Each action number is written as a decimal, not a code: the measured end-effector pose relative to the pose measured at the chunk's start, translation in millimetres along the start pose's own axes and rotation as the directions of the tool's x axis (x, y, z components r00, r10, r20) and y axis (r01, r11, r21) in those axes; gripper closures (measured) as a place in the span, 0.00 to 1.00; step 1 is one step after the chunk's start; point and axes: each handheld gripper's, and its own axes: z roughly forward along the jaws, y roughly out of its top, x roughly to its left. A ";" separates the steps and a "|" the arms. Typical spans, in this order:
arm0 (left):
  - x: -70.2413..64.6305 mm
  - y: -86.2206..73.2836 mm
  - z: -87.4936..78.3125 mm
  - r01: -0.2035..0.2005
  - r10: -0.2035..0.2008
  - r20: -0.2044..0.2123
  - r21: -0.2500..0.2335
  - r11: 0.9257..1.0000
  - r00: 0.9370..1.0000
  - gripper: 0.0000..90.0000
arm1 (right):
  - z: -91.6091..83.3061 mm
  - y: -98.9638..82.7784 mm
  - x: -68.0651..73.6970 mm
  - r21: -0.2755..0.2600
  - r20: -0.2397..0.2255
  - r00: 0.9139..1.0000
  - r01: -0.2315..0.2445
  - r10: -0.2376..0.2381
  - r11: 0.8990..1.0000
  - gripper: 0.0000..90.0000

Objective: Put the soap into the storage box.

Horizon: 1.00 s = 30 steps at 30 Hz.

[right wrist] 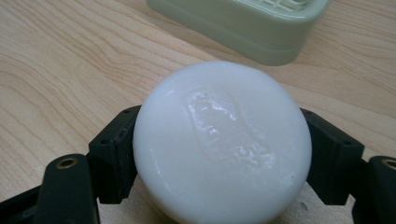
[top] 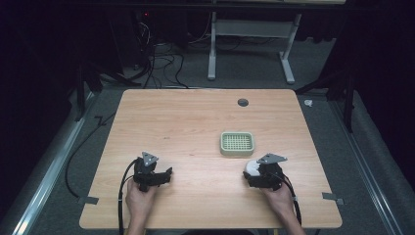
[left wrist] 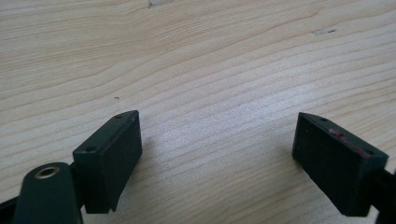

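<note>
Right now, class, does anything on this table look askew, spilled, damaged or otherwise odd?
Nothing stands out. The white soap sits whole between the right gripper's fingers, beside the upright green soap dish. The left gripper is open over bare table.

A recording lab or test studio, not a home. A plain wooden table (top: 195, 147) stands alone on grey carpet (top: 254, 63), surrounded by darkness and black drapes. Loose black cables (top: 161, 58) snake across the floor behind it, near dark equipment with a small red light (top: 145, 14). The white metal legs of another bench (top: 288, 61) stand beyond. Metal rails (top: 49, 166) run along the floor on both sides, and tape strips (top: 88, 199) mark the table's near edge.
</note>
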 end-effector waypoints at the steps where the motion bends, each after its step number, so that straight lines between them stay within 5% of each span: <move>1: 0.0 0.0 0.0 0.000 0.000 0.000 0.000 1.000 1.000 0.18 | -0.1 0.1 0.2 0.001 0.002 1.000 -0.001 0.001 1.000 0.27; 14: 0.0 0.0 0.0 0.000 0.000 0.000 0.000 1.000 1.000 0.18 | -0.4 3.5 0.1 0.020 -0.005 1.000 0.005 -0.005 1.000 0.28; 30: 0.1 0.0 0.0 0.000 0.000 0.000 0.000 1.000 1.000 0.18 | -9.2 15.3 -0.8 -0.017 -0.013 1.000 0.012 -0.013 1.000 0.28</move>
